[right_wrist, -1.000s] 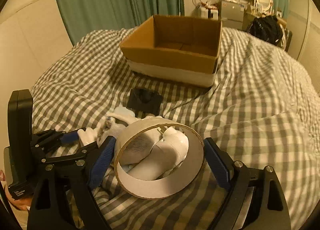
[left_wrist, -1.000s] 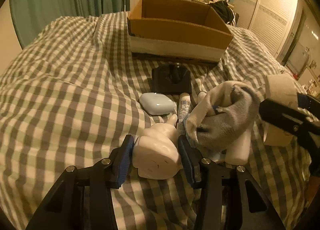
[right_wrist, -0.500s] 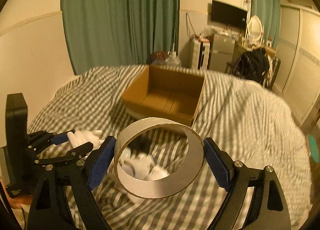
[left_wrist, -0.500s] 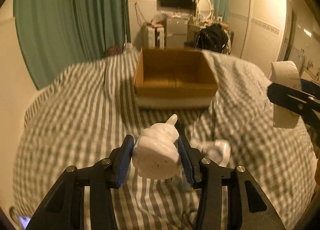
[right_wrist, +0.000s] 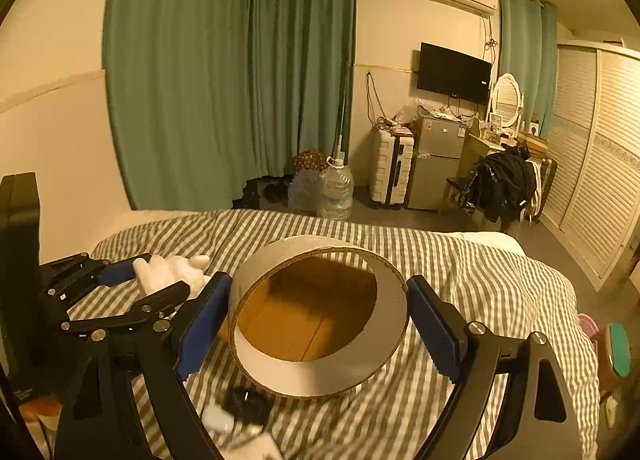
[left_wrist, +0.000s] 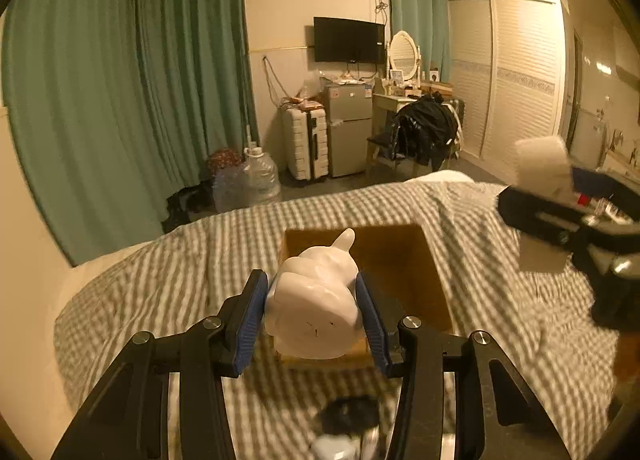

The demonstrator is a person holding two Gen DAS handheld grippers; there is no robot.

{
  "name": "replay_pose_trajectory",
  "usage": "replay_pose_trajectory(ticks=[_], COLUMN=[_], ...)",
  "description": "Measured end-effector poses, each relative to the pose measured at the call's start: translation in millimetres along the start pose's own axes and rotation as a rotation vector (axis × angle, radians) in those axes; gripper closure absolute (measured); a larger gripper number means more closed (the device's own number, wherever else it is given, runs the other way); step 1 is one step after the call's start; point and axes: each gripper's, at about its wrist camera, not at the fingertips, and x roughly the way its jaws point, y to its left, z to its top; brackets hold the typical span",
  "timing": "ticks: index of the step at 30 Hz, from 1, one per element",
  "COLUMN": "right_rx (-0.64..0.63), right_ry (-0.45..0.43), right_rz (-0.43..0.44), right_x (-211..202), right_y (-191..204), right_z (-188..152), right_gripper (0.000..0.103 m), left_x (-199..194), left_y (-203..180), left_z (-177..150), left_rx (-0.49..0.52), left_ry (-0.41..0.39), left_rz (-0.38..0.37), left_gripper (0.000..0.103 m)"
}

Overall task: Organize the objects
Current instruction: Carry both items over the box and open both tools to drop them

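Observation:
My left gripper point(left_wrist: 314, 310) is shut on a white ceramic figurine point(left_wrist: 314, 310) and holds it in the air in front of the open cardboard box point(left_wrist: 404, 260) on the checked bed. My right gripper point(right_wrist: 318, 318) is shut on a wide cardboard tape ring point(right_wrist: 320, 372), held high above the bed; the box floor point(right_wrist: 304, 320) shows through the ring. The right gripper with the ring point(left_wrist: 540, 215) shows at the right of the left wrist view. The left gripper with the figurine point(right_wrist: 168, 272) shows at the left of the right wrist view.
A black object point(left_wrist: 348, 412) and a pale blue case point(left_wrist: 334, 448) lie on the checked bedspread point(left_wrist: 180, 284) below the grippers. Beyond the bed stand green curtains point(left_wrist: 120, 99), a suitcase point(left_wrist: 306, 147), a small fridge point(left_wrist: 346, 127) and a chair with dark clothes point(left_wrist: 424, 131).
Both grippers have risen from the pile on the bed and moved forward toward the box, each keeping its object. The sock and bottles have dropped out of view.

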Motion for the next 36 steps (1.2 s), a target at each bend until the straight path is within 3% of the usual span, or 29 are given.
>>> replay_pose_trajectory(ticks=[6, 11, 17, 21, 28, 29, 33, 36], right_rx=[0.041, 0.108, 0.099, 0.087, 0.104, 0.115, 0.142, 0.171], right_ry=[0.050, 0.153, 0.235, 0.283, 0.282, 0.274, 0.254, 0.237], right_rz=[0.007, 0.014, 0.016, 0.013, 0.067, 0.073, 0.037, 0.025], right_x=[75.8, 147.4, 207.6, 239.1, 238.1, 235.5, 216.4, 190.3], right_y=[-19.1, -38.0, -41.8, -44.1, -40.2, -42.3, -45.3, -48.1], right_z=[10.4, -7.1, -34.0, -49.7, -55.3, -54.6, -47.1, -37.7], right_gripper=[0.015, 0.015, 0.015, 0.015, 0.014, 0.014, 0.009, 0.009], left_x=[75.5, 129.4, 181.0, 193.5, 184.9, 179.4, 153.7, 125.1], left_y=[4.3, 3.3, -1.1, -0.9, 4.0, 4.0, 6.3, 8.9], left_z=[10.2, -3.4, -23.7, -35.4, -36.1, -37.4, -32.8, -28.1], left_rx=[-0.016, -0.016, 0.009, 0.007, 0.017, 0.017, 0.011, 0.013], left_ry=[0.036, 0.084, 0.153, 0.176, 0.164, 0.158, 0.123, 0.101], left_rz=[-0.023, -0.045, -0.049, -0.054, -0.082, -0.082, -0.058, -0.037], left_gripper=[0.056, 0.056, 0.056, 0.056, 0.054, 0.051, 0.022, 0.020])
